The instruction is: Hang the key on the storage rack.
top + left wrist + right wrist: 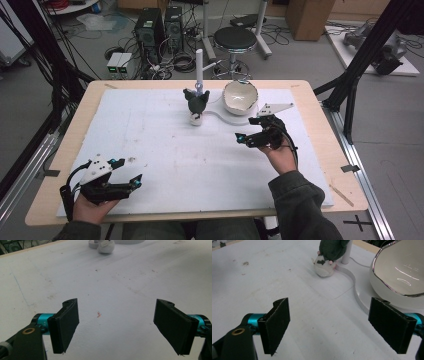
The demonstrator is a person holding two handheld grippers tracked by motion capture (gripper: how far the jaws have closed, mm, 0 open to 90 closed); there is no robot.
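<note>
right gripper lined up on the toy beside the bowl

the right gripper (246, 138) hovers over the white mat (150, 130), its jaws spread wide with nothing between them; the left gripper (127, 172) rests low at the near edge of the mat, well away from the bowl (240, 97), its jaws equally wide and empty; the plush toy (197, 104) sits at the far side of the mat, just left of the bowl, its dark body leaning against a white post (199, 62) and its pale head (324, 268) down on the mat; it is not clear whether it hangs from the post or only leans on it.

judging from the aim, the step in hand looks like a reach for the toy; to do it well, keep the jaws wide on the way in, come from the side away from the bowl so the outer jaw clears the rim, and straddle the soft body rather than the head; close gently, since plush gives and can slip; lift straight up along the post before moving toward the bowl; the left gripper is best left where it is.

no brand, label or writing can be read on the toy, the bowl or the tabletop (65, 150).
</note>
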